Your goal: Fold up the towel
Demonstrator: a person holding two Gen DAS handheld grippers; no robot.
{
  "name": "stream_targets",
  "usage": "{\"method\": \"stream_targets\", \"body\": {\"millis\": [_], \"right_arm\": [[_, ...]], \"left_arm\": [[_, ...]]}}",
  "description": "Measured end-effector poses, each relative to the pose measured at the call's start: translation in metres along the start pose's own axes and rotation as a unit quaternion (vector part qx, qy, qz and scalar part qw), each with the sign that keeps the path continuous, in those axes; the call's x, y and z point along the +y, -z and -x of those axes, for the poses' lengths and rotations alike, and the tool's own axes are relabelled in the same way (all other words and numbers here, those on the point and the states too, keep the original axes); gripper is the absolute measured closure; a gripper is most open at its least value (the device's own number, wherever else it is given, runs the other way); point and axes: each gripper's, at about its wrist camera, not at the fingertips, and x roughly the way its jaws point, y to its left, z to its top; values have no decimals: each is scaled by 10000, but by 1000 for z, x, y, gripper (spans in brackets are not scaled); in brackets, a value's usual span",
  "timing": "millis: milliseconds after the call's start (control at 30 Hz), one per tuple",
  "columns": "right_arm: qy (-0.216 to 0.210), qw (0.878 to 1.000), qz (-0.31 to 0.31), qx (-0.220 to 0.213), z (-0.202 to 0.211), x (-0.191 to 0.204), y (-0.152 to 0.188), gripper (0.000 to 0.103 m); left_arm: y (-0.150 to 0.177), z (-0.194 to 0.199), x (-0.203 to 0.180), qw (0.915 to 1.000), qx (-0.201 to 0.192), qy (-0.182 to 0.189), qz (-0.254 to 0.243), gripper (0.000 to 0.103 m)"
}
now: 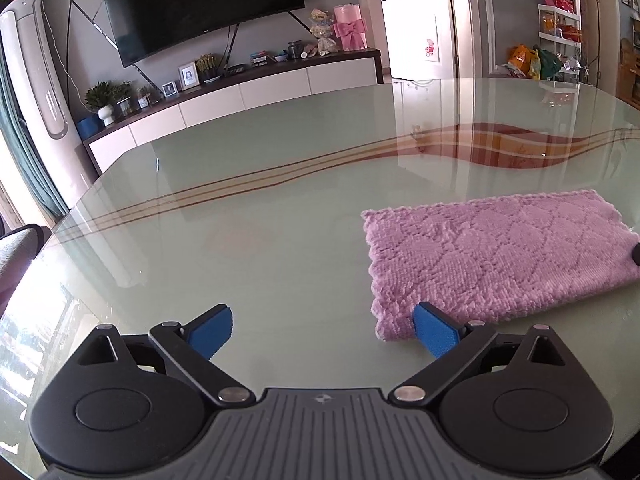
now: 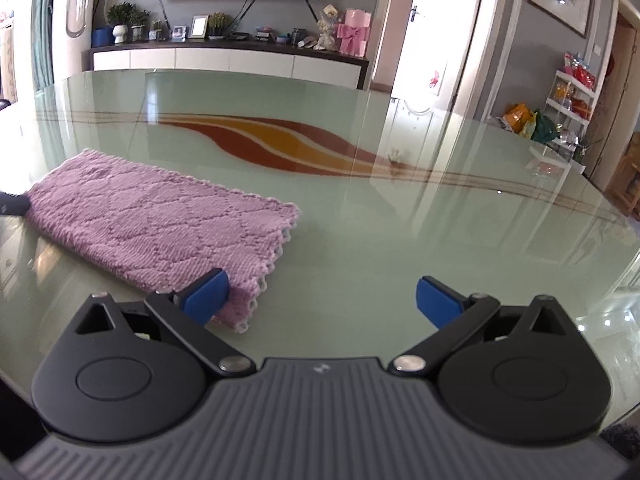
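A pink knitted towel (image 1: 496, 256) lies folded into a long rectangle on the glass table (image 1: 280, 200). In the left wrist view my left gripper (image 1: 324, 326) stands open, only bare glass between its blue pads; its right pad overlaps the towel's near left corner. In the right wrist view the same towel (image 2: 160, 216) lies to the left. My right gripper (image 2: 322, 300) is open too, and its left pad stands in front of the towel's near right corner. Whether either pad touches the cloth I cannot tell. A dark bit of each gripper shows at the towel's far end in the other's view.
The glass table (image 2: 400, 240) has an orange and brown wave pattern (image 2: 280, 144) across its middle. Behind the table stand a white TV cabinet (image 1: 240, 96) with small ornaments, a television (image 1: 200, 4) and a tower fan (image 1: 36, 80). A chair back (image 1: 16, 248) shows at the left edge.
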Motion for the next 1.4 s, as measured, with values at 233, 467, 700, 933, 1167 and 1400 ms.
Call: {"method": "stream_targets", "body": {"millis": [233, 467, 700, 933, 1167, 1400], "right_arm": [[-93, 9997, 199, 43, 15, 11, 7, 1], [-443, 9980, 437, 92, 32, 34, 13, 1], [-680, 9952, 704, -9, 38, 62, 12, 1], [-966, 9922, 792, -49, 32, 79, 4, 1], [-1177, 9907, 684, -20, 26, 87, -2, 1], [-1244, 9899, 678, -7, 27, 81, -4, 0]], "left_arm": [[-25, -25, -1, 9997, 17, 65, -236, 3], [-62, -64, -16, 9982, -23, 156, -578, 3], [-95, -95, -47, 9954, -129, 540, -783, 3], [-109, -106, -86, 9898, -270, 754, -1182, 3], [-113, -112, -101, 9875, -355, 812, -1303, 3], [-108, -110, -101, 9872, -427, 795, -1317, 3]]}}
